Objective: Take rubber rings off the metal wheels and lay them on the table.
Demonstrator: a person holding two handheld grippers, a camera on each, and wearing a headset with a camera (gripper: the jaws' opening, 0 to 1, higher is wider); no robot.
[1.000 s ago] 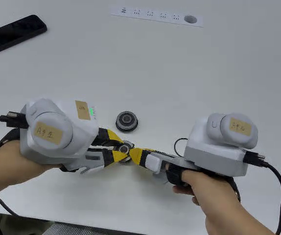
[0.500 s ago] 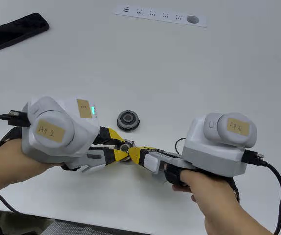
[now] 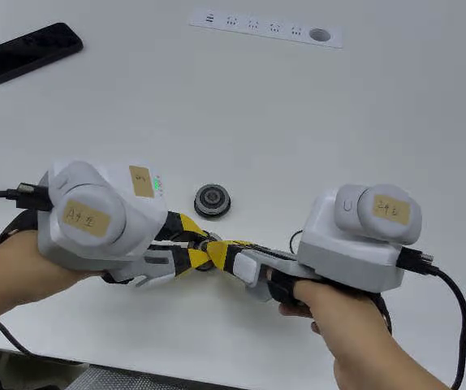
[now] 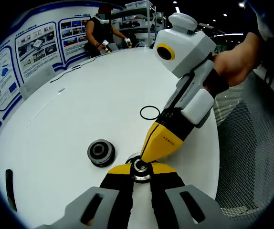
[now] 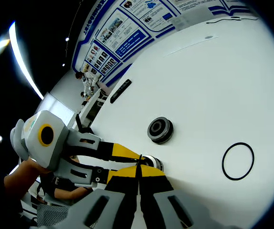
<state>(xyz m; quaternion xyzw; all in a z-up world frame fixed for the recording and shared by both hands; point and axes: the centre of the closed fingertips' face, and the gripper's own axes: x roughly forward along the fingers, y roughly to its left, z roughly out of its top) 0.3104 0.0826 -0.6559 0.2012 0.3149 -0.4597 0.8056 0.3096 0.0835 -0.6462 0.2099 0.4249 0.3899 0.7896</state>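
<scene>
The left tool (image 4: 141, 168) is closed on a small wheel (image 4: 141, 170), one yellow jaw on each side of it, holding it just above the bench (image 3: 338, 122). The right tool (image 5: 139, 164) meets it nose to nose. Its jaws are drawn together with hardly a seam between them, and the tip rests against the rim of that same wheel. I cannot tell whether a bit of rubber is caught between the jaws, because the spot is too small and crowded.

A second wheel (image 3: 212, 201) lies flat on the bench, wearing its dark ring. The held wheel is just on the near side of it, towards the person. A loose ring (image 5: 237, 161) lies flat and alone on the bench, beyond the second wheel to the person's right.

To my eye the step in hand is peeling the ring off the held wheel, with one ring already off and the second wheel not yet started. I would guess the next move calls for a steady left grip while the right tool lifts the rubber over the rim and draws it away sideways. It can then be set down near the loose ring. The wheel could twist out if the pull goes crooked.
</scene>
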